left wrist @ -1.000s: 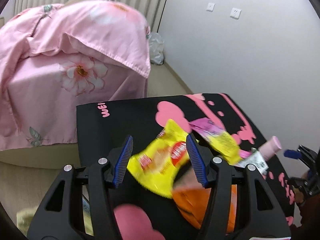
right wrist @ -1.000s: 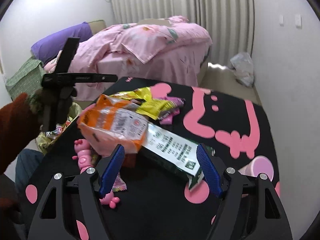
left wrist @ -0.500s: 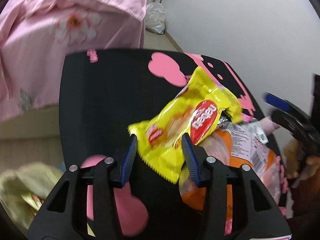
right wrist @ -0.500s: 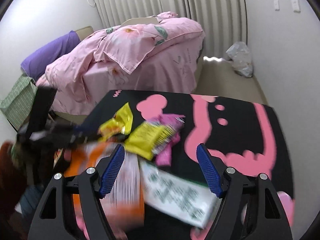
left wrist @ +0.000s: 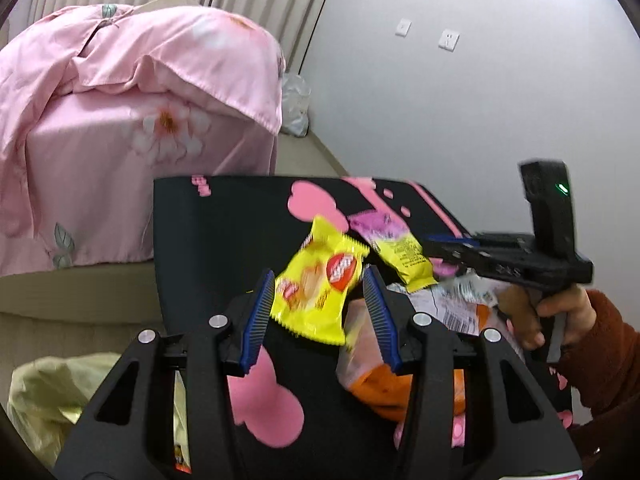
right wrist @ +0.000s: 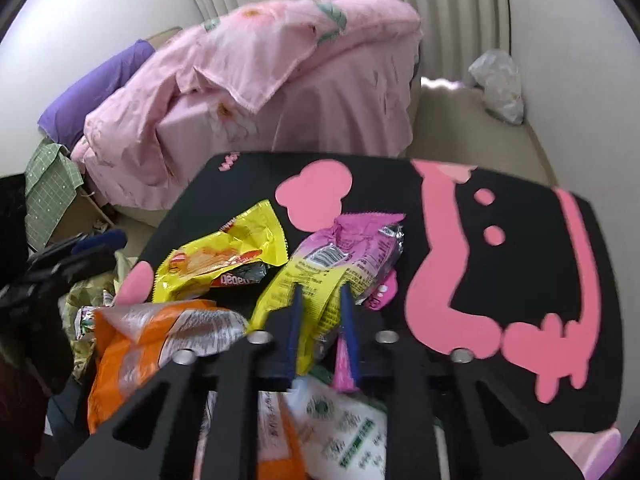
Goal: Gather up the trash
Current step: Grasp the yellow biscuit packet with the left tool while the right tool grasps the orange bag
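Right gripper (right wrist: pixel 320 312): jaws closed on the near end of the pink-and-yellow wrapper (right wrist: pixel 340 264). Wrapper's long axis runs away from the camera and up to the right; yellow end sits between the pads, pink end points to the far side of the black table with pink shapes (right wrist: pixel 520 216).

Left gripper (left wrist: pixel 320 300): jaws part-open around the yellow snack packet (left wrist: pixel 320 284). Left pad lies at the packet's edge; cannot tell whether the right pad touches. In the left wrist view the packet stands roughly upright, long axis pointing away and slightly right, serrated near edge toward the camera.

Orange bag (right wrist: pixel 160 336) lies on the table's near left, beside the yellow packet. White-and-green wrapper (right wrist: pixel 344 432) lies under the right gripper.

Pale yellow plastic bag (left wrist: pixel 48 400) sits off the table's left edge, mouth open; contents unclear. Pink bedding (left wrist: pixel 120 120) lies beyond.
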{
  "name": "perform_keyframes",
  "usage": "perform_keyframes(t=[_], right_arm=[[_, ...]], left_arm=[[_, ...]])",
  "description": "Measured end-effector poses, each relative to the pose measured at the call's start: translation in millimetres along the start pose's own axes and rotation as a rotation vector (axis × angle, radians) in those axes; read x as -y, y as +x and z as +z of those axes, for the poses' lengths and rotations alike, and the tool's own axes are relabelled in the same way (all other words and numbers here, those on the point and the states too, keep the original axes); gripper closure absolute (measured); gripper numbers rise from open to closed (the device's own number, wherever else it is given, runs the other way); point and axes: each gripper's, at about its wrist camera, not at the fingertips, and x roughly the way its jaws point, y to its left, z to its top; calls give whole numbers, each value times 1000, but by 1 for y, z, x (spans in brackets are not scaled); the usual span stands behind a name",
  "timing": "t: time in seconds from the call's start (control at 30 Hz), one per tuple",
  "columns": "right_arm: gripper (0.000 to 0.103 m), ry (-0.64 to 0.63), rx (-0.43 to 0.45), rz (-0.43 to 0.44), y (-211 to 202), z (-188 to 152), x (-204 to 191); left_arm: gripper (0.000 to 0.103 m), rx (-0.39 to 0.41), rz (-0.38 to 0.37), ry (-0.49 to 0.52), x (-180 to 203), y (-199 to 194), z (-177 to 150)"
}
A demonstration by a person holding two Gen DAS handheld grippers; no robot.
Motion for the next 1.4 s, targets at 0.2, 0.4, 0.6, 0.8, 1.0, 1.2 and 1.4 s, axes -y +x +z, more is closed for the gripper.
perform_keyframes(t=[0.2,0.4,0.6,0.8,1.0,1.2,1.4], right_arm=[[93,-30,68,-37,-32,-5,3],[92,-32,78,-45,-32,-8,10],[55,-13,114,36,-29,-10,9],[54,-100,68,80,-27,-10,-22],[54,-218,81,233,-56,-34,-53],[54,-380,76,199,-69,-69,-79],[54,-624,34,45,-44,-90,-116]], left_arm=[[58,-142,56,66,-5,56,18],[59,-258,130,72,1,84,10],[77,-284,157,45,8,70,-3],[83,-201,171,-93,-1,30,-20],[83,-101,144,-226,-12,-8,-36],[83,-46,149,-291,-13,-26,-45],[83,20,210,-318,-6,-61,-60]])
